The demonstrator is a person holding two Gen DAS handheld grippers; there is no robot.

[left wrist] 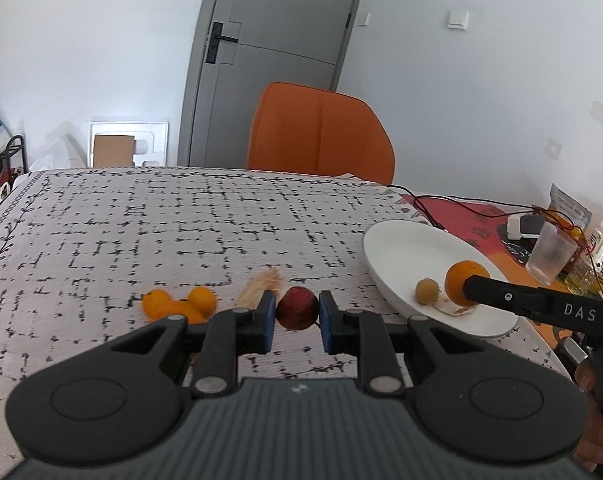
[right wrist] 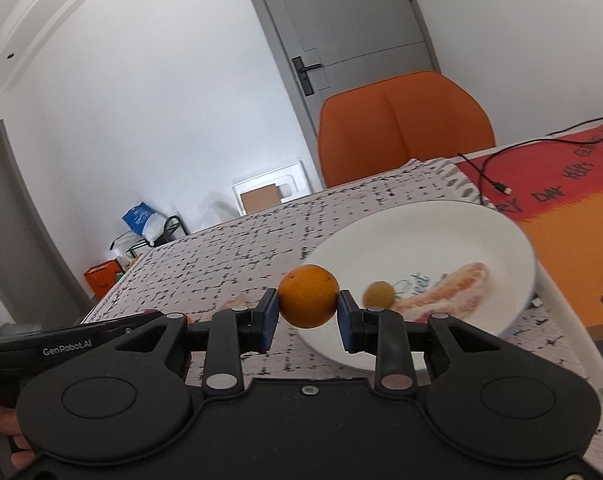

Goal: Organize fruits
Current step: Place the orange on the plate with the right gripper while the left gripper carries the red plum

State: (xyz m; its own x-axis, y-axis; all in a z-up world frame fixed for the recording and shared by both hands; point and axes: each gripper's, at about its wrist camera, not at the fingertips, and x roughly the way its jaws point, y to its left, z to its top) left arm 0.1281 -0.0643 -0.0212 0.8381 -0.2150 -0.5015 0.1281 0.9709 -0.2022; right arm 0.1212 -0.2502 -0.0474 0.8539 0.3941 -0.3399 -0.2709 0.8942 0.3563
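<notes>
Two clamped grippers, left (left wrist: 297, 316) on a red fruit (left wrist: 297, 308), right (right wrist: 308, 312) on an orange (right wrist: 308, 296), far fingertip hidden.

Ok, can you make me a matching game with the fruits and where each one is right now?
Things:
1. red fruit
2. round orange
3. peeled segments
4. small orange fruits

Places:
A. lying on the white plate
B. loose on the patterned tablecloth
C. between the jaws of the left gripper
D. between the jaws of the right gripper

Pairs: 1-C, 2-D, 3-A, 4-B
</notes>
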